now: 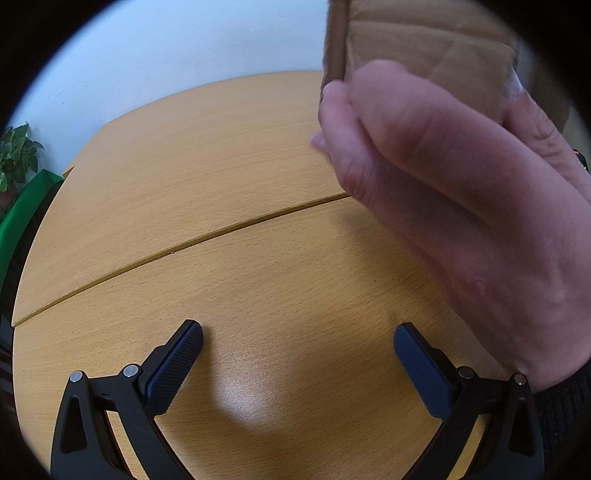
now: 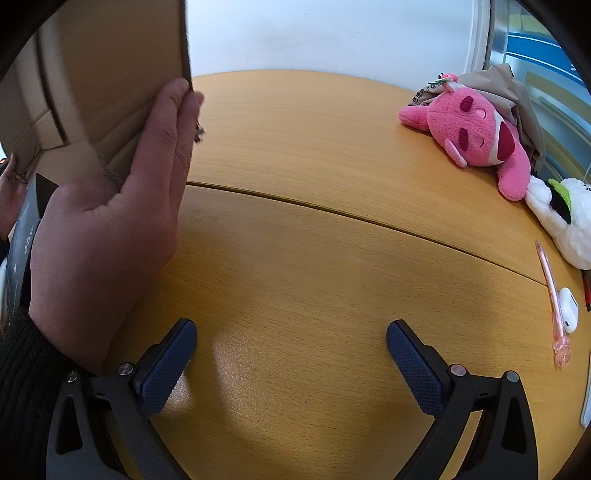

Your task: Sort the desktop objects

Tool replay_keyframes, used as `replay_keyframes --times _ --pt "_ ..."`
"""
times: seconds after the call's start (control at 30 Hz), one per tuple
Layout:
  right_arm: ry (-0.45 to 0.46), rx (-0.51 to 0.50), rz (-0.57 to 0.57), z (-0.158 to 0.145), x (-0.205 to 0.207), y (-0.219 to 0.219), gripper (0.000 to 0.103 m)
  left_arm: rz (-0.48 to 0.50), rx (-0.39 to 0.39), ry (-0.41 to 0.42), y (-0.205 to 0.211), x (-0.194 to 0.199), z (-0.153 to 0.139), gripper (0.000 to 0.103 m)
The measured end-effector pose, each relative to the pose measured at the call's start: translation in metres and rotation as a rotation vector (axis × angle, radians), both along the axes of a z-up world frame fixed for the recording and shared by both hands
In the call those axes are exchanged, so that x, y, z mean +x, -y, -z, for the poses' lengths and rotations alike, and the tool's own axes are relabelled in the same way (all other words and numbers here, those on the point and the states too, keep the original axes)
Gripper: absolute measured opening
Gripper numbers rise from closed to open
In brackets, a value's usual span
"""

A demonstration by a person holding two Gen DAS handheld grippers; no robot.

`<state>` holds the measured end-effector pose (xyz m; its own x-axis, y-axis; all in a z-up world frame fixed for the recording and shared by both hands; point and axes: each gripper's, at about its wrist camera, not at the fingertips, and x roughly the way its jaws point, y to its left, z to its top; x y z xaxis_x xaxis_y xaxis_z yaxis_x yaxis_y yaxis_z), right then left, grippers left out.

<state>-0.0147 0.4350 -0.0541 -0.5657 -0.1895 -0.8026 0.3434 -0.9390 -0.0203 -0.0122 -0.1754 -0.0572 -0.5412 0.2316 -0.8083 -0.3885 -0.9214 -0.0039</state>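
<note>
left tongs (image 1: 297, 354): wide, empty
brown cardboard box (image 1: 424, 40): raised by bare hand (image 1: 443, 177), ahead-right of left tongs
right tongs (image 2: 291, 352): wide, empty
pink plush toy (image 2: 476, 133), white plush toy (image 2: 565, 218), pink pen (image 2: 552, 295), white earbud case (image 2: 569, 309): far right, unsorted
progress: seemingly nothing sorted yet

Left gripper (image 1: 298, 363): jaws spread wide, nothing between them, blue textured pads (image 1: 173, 369) hanging over the wooden table (image 1: 207, 177). A seam (image 1: 184, 245) runs across the table beyond the fingertips, rising toward the right. A bare hand (image 1: 443, 192) with a dark knit sleeve (image 1: 565, 406) at the wrist reaches in from the right of the gripper and grips a cardboard box (image 1: 424, 33) above the far side of the table; the box is blurred and its lower edge is clasped by the fingers. A green object (image 1: 26, 210) and a leafy plant (image 1: 16, 155) stand off the table's left edge. A pale wall (image 1: 166, 48) lies behind the table.
</note>
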Motion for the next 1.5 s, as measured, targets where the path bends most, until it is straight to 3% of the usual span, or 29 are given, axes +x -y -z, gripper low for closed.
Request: replay_keyframes --times 1.5 --pt "0.001 -0.002 0.002 0.0002 -0.0004 0.0004 0.103 -0.001 -0.003 0.001 -0.0068 -0.0011 -0.0017 0.103"
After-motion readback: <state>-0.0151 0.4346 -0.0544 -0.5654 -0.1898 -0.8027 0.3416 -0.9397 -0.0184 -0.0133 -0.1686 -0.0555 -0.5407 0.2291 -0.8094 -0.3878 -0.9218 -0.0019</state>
